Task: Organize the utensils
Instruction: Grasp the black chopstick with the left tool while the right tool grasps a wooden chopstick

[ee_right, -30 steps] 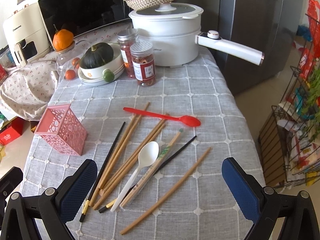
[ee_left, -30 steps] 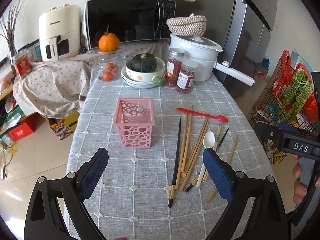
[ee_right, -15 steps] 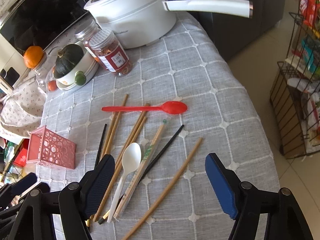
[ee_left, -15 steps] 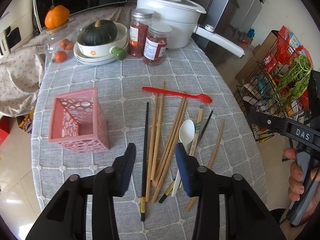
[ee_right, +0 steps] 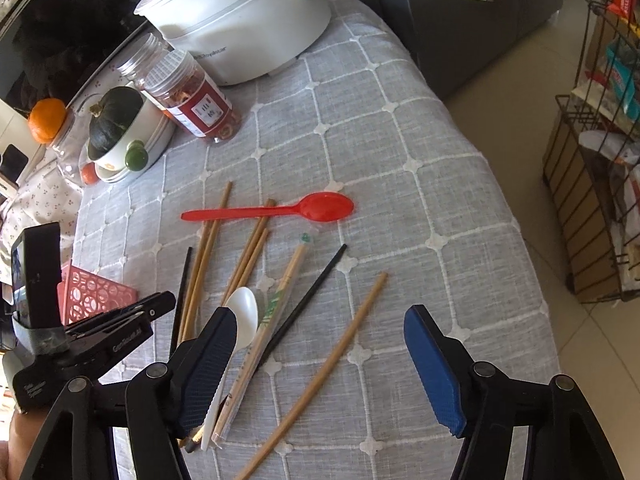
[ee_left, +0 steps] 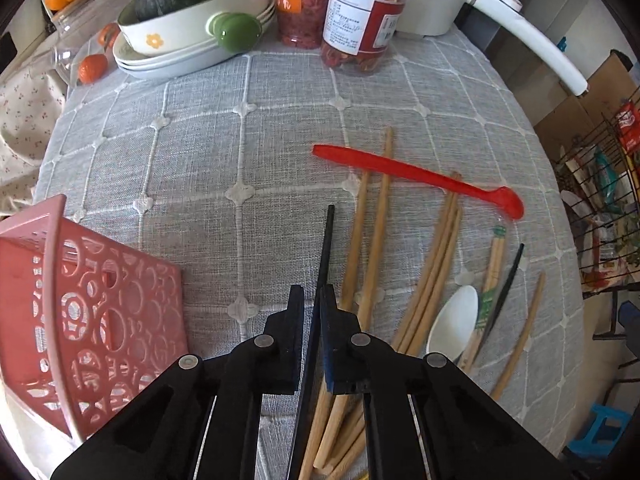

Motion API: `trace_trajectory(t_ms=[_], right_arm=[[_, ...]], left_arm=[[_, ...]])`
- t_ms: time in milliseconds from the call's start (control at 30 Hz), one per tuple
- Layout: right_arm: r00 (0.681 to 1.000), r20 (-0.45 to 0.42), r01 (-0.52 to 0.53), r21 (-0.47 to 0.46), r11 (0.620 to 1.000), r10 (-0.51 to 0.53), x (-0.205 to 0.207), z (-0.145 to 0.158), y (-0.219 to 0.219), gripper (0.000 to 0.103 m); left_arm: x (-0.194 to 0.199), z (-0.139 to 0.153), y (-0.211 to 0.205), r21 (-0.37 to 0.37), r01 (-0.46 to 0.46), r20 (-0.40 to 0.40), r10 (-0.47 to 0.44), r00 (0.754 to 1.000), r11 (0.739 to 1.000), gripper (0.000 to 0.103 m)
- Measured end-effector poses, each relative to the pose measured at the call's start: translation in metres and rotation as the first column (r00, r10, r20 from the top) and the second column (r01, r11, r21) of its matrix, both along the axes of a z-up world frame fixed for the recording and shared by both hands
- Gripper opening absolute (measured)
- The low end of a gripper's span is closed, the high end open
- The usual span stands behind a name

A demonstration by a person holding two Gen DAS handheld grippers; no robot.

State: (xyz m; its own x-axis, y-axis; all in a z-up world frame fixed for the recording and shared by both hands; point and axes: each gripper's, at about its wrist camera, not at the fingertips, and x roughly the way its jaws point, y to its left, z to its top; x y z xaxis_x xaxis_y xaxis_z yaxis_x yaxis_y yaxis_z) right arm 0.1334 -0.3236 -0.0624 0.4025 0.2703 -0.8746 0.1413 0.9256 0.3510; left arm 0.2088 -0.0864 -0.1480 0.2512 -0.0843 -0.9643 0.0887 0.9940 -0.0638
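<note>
On the grey checked tablecloth (ee_left: 200, 168), beside the pink basket (ee_left: 80, 312), the left gripper (ee_left: 312, 312) is clamped on the black chopstick (ee_left: 327, 248), probably light, stiff and slippery, while the right gripper (ee_right: 320, 344) stands wide apart.

home kitchen, microwave (ee_right: 52, 40), electric pot (ee_right: 248, 28), spice jars (ee_left: 360, 12), squash in bowl (ee_left: 188, 4)

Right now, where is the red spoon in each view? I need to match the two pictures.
Left wrist: the red spoon lies right of centre, handle up-left, bowl down-right, across the wooden chopsticks.
Right wrist: the red spoon lies near mid-frame, bowl to the right, beyond the open fingers.
Shared landmark: the red-labelled jar, behind the spoon in both.
</note>
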Motion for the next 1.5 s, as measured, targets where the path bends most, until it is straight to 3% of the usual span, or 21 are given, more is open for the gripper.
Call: trace_trajectory(t_ms=[400,700,933,1033,1167,1300,1500], right_arm=[[0.999,-0.044,-0.024,-0.037,0.999,0.022,0.011,-0.018,0.006,0.074],[0.989,-0.147,-0.036,-0.067,0.997,0.026,0.019,-0.057,0.007,0.057],[0.972,-0.231,-0.056,-0.117,0.991,0.028,0.025,-0.086,0.018,0.037],[0.976,-0.217,-0.047,-0.172,0.984,0.009,0.024,-0.085,0.022,0.018],[0.980,-0.199,-0.013,-0.181,0.983,-0.024,0.022,-0.086,0.023,0.013],[0.983,-0.183,0.013,-0.120,0.993,-0.035,0.020,-0.083,0.024,0.005],[0.998,-0.055,-0.016,-0.125,0.992,0.010,0.007,-0.040,0.046,0.005]], left_arm=[[-0.003,-0.001,-0.001,0.026,0.043,-0.016,-0.042,0.999,0.999,0.006],[-0.071,0.062,0.031,-0.052,0.116,0.135,-0.108,0.985,0.992,0.005],[-0.115,0.105,0.055,-0.102,0.142,0.250,-0.113,0.962,0.985,0.005],[-0.117,0.110,0.060,-0.125,0.130,0.294,-0.089,0.952,0.984,0.006],[-0.121,0.116,0.077,-0.177,0.112,0.315,-0.052,0.948,0.978,0.005],[-0.127,0.127,0.086,-0.187,0.121,0.354,-0.048,0.934,0.975,0.005],[-0.150,0.158,0.095,-0.195,0.145,0.448,-0.044,0.893,0.970,0.005]])
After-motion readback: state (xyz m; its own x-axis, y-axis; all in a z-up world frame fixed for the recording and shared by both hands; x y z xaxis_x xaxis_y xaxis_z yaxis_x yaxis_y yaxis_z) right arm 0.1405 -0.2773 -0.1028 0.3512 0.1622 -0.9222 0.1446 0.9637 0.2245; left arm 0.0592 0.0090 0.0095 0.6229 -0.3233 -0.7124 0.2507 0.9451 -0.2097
